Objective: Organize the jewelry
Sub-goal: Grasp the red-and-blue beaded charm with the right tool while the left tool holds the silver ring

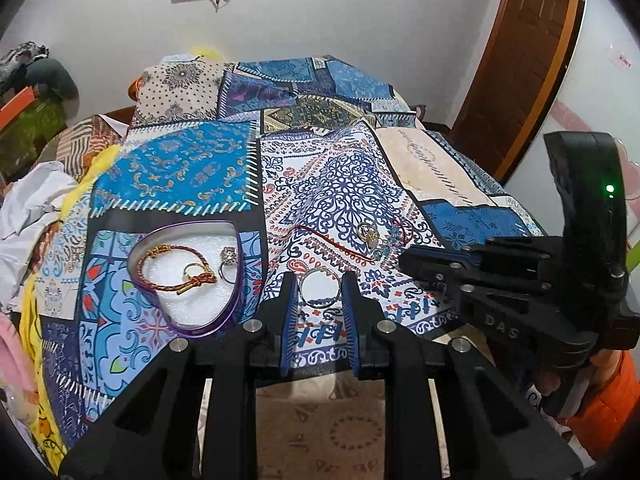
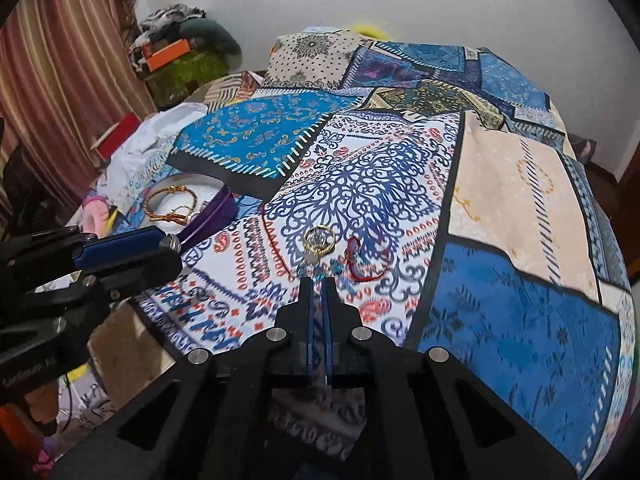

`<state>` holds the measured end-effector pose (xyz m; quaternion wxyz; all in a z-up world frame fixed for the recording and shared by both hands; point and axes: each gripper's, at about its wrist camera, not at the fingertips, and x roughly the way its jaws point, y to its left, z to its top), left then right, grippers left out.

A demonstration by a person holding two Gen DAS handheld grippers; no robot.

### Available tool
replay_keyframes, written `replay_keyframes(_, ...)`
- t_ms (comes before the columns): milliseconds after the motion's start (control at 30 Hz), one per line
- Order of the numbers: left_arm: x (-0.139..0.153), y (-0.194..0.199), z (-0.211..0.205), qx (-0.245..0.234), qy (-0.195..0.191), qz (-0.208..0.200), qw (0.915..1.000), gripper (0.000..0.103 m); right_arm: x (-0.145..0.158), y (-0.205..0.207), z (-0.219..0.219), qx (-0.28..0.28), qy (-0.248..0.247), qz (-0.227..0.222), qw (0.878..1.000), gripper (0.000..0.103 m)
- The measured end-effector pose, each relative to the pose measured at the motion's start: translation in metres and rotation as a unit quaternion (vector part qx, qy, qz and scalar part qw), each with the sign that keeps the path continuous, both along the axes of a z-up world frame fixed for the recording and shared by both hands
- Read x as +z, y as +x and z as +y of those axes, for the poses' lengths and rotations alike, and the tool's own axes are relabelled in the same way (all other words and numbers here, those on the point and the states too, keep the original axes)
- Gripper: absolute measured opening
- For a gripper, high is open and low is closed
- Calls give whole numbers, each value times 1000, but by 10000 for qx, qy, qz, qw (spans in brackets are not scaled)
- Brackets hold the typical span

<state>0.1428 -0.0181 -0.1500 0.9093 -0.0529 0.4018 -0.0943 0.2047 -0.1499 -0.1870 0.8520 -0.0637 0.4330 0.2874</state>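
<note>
A purple heart-shaped tin with white foam lies on the patterned bedspread. It holds a red-gold braided bracelet, a gold ring and a silver ring. My left gripper is open with a silver bangle between its fingertips, on the cloth. My right gripper is nearly shut and empty, just short of a blue beaded piece. A gold ring and a red string bracelet lie beyond it. The tin also shows in the right wrist view.
The bed's front edge runs under both grippers, with patterned floor below. A heap of white and yellow cloth lies left of the tin. A brown door stands at the right. The right gripper's body is close on my right.
</note>
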Motion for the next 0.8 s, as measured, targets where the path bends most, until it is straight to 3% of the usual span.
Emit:
replay_keyframes(233,7,-12,5,78,26,-101,9999,21,9,-10,-8,-10,173,172,9997,5)
replay_keyframes(300,7,-15,8,99,22,-119,9999,21,8,-7,-6,-63,41,243,9997,16)
replay_keyframes(367,8,-17,9,110,32,-142,9998,21,6,0,-4,-202,-106,242,9994,48)
replay_keyframes(400,8,-19,11,118,42,-153,9998,21,6,1,-3,-225,-112,211,9995,51)
replay_keyframes(567,7,-20,18,162,19,-181,9997,21,2,16,11,-104,-429,155,9989,52)
replay_keyframes(800,1,-17,24,216,-41,-143,9997,21,-6,13,29,467,-775,-89,9959,51)
